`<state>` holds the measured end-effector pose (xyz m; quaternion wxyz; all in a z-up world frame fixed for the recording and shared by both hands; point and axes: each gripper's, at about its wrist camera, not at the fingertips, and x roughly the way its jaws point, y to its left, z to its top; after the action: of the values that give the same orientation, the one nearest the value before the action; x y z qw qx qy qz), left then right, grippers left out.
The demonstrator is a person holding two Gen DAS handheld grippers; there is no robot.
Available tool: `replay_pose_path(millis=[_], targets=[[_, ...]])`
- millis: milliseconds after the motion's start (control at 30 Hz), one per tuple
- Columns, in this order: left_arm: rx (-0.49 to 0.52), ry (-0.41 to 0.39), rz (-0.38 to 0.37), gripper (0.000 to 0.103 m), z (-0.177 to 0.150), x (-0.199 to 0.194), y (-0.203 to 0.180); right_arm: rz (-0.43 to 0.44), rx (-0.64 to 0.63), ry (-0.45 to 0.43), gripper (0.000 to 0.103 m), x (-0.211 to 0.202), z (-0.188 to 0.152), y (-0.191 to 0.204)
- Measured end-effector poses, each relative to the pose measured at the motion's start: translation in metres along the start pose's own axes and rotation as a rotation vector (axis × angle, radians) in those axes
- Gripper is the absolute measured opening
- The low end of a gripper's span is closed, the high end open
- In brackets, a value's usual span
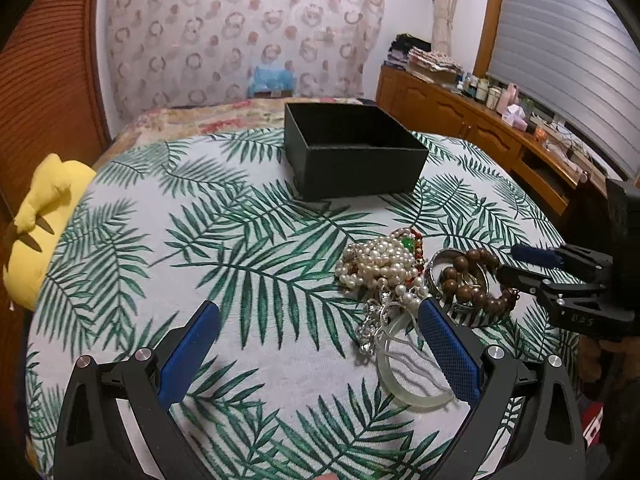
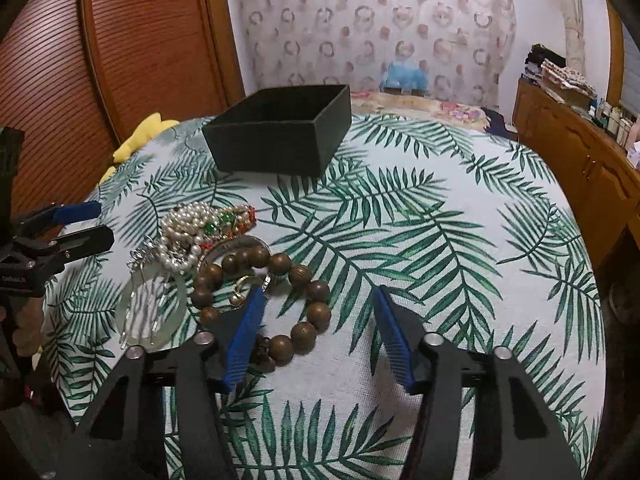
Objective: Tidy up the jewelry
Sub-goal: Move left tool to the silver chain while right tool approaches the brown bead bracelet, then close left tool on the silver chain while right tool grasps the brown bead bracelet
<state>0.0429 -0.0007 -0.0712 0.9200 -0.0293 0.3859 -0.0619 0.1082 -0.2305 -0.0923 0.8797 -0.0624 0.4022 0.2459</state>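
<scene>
Both grippers, left [image 1: 320,320] and right [image 2: 320,304], gape empty; the right should straddle one wooden-bead bracelet [image 2: 304,300] strand squarely before clamping.

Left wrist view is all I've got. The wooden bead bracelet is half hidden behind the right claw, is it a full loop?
Observer: Yes, the wooden bead bracelet is a closed loop lying flat on the leaf-print cloth.
Operator: Is the right claw gripping it?
Observer: No, the right claw is open; only its left finger overlaps the loop.
Operator: Anything inside the loop?
Observer: A small gold ring lies there, beside the silver bangle.
</scene>
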Motion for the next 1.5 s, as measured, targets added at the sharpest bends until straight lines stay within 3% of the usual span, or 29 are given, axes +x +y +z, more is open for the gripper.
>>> replay_pose_path(millis=[233,400,467,667,900,1067,1500], targets=[[0.016,0.023,-0.059,0.095,0.011,0.013,-0.008,-0.015,-0.02,0.031,0.045,0.006,0.002,0.002],[0.056,0.07,-0.098,0.075,0.016,0.028,-0.022,-0.029,-0.033,0.032,0.045,0.007,0.003,0.004],[0.071,0.078,-0.092,0.062,0.017,0.032,-0.027,-0.031,-0.034,0.032,0.045,0.008,0.002,0.004],[0.088,0.088,-0.07,0.047,0.024,0.041,-0.033,-0.036,-0.039,0.033,0.045,0.008,0.003,0.005],[0.097,0.09,-0.093,0.029,0.027,0.043,-0.034,-0.032,-0.036,0.031,0.045,0.008,0.003,0.005],[0.095,0.073,-0.113,0.005,0.03,0.036,-0.033,-0.034,-0.038,0.031,0.045,0.008,0.003,0.005],[0.061,-0.016,-0.144,0.004,0.042,0.002,-0.019,-0.043,-0.046,0.032,0.045,0.009,0.003,0.007]])
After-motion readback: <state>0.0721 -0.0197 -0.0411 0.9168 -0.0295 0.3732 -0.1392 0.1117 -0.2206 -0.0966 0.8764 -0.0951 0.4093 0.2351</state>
